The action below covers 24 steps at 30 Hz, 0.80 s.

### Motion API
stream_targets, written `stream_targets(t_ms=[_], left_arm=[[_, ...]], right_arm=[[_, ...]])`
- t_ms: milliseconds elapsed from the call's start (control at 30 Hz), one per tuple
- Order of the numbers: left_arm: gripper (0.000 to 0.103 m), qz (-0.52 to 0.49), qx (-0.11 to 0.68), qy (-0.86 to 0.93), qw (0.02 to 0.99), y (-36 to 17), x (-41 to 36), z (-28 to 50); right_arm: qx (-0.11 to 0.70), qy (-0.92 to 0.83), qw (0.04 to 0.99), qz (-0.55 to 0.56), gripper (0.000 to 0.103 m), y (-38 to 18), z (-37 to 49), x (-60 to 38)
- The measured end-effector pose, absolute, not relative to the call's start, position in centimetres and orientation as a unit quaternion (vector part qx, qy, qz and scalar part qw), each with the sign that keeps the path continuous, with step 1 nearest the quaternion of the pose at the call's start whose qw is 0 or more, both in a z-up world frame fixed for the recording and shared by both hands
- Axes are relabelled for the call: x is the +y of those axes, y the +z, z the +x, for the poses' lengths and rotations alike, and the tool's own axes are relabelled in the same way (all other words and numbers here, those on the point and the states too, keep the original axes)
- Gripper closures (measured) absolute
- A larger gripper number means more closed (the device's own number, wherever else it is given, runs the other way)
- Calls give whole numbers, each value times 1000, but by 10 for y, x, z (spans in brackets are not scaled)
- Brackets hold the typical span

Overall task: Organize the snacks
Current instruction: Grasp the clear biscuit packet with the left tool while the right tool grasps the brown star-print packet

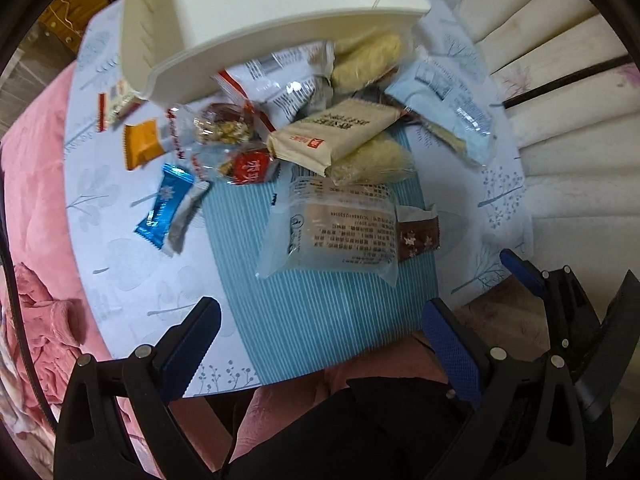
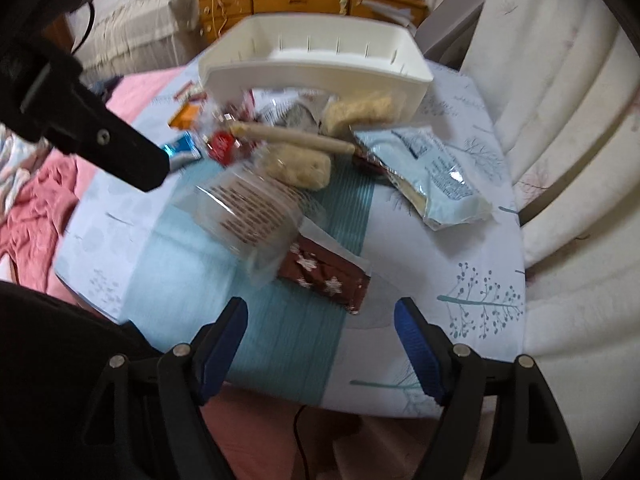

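Snack packets lie heaped on a small cloth-covered table (image 1: 500, 184) in front of a white bin (image 1: 248, 20), which is tipped up on the pile. Nearest is a clear packet with printed text (image 1: 340, 232) and, beside it, a brown star-printed snack (image 2: 324, 276). A beige bar (image 1: 340, 132), a light blue packet (image 2: 436, 172), a blue wrapper (image 1: 164, 208) and an orange packet (image 1: 142, 144) lie around them. My left gripper (image 1: 320, 312) hangs open above the striped mat. My right gripper (image 2: 320, 312) is open just short of the brown snack. Neither holds anything.
Pink bedding (image 1: 36, 200) borders the table on the left and a white padded surface (image 2: 560, 120) on the right. A wooden dresser (image 2: 304, 0) stands behind. The table's near edge (image 2: 280, 394) lies under both grippers. A black finger (image 2: 132, 160) of the left gripper crosses the right wrist view.
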<state>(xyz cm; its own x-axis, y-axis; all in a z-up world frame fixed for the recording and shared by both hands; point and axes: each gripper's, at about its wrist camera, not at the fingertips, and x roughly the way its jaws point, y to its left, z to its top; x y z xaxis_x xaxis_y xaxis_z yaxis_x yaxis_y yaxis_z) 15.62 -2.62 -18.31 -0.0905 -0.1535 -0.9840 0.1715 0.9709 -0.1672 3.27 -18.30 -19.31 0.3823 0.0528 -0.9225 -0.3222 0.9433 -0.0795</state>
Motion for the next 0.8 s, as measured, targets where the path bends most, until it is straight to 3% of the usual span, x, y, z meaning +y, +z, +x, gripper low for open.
stream_targets(t_ms=[300, 800], left_arm=[[3, 19, 789, -80, 609, -243, -51, 186], [2, 11, 831, -24, 556, -295, -66, 221]], right_arm=[[574, 180, 787, -136, 27, -231, 60, -193], [567, 273, 758, -175, 27, -269, 78, -179]])
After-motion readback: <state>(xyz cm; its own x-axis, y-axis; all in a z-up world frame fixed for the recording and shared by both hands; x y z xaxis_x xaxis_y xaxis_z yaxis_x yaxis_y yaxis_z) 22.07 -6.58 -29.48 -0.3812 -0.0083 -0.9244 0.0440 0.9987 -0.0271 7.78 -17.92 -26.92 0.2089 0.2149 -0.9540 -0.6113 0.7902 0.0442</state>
